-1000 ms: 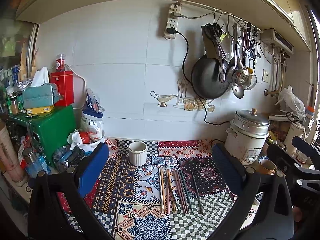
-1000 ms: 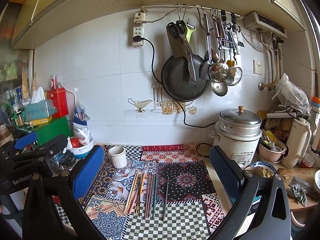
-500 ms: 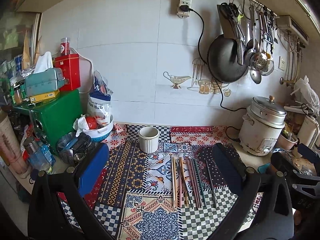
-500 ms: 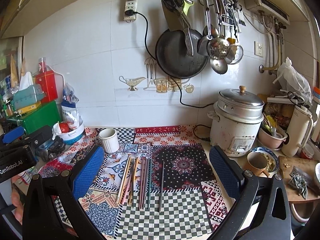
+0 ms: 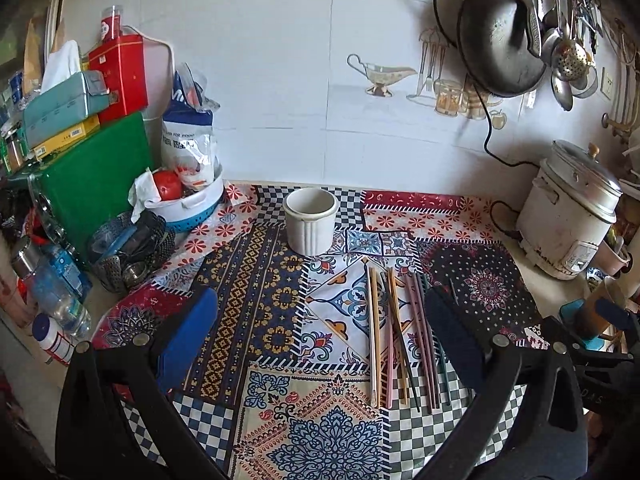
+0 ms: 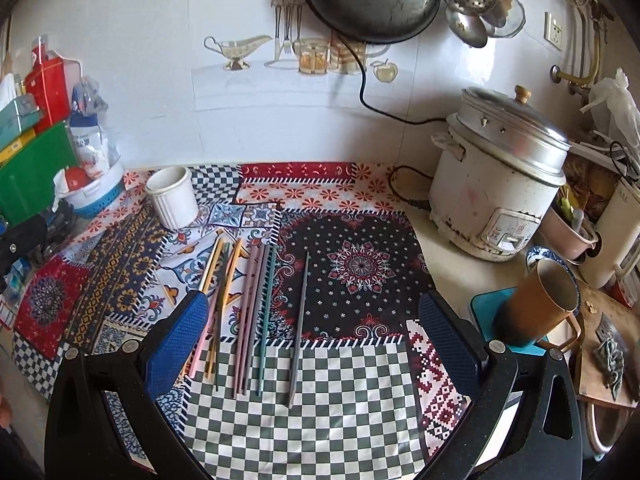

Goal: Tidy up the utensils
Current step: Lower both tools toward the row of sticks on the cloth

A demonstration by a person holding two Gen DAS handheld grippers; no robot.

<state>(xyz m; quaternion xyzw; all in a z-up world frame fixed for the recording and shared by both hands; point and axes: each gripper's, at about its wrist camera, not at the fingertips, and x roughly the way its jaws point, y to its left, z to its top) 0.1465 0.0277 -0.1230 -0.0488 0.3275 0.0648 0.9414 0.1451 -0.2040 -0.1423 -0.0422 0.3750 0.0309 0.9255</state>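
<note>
Left gripper [image 5: 320, 344], nearest the lens, jaws spread wide and empty above the patchwork cloth [image 5: 256, 288] covering the desk; right gripper [image 6: 312, 332] likewise, jaws wide apart, nothing between them. Chopsticks [image 5: 396, 336] lie flat on the cloth in a loose bundle, long axes running near-to-far, far tips toward the tiled wall; several cross at shallow angles; colours include tan, pink, grey and dark green. In the right wrist view the bundle [image 6: 240, 304] lies beside the left blue pad; one grey chopstick [image 6: 300, 328] rests apart to the right, long axis also near-to-far, on the dark medallion panel and checkered panel. Beyond the far tips, a white ribbed cup [image 5: 310, 220] stands upright, mouth open upward, near the wall. Farther right, a rice cooker [image 6: 496, 176] stands off the cloth; a dark pan [image 5: 500, 40] hangs on the wall.
</note>
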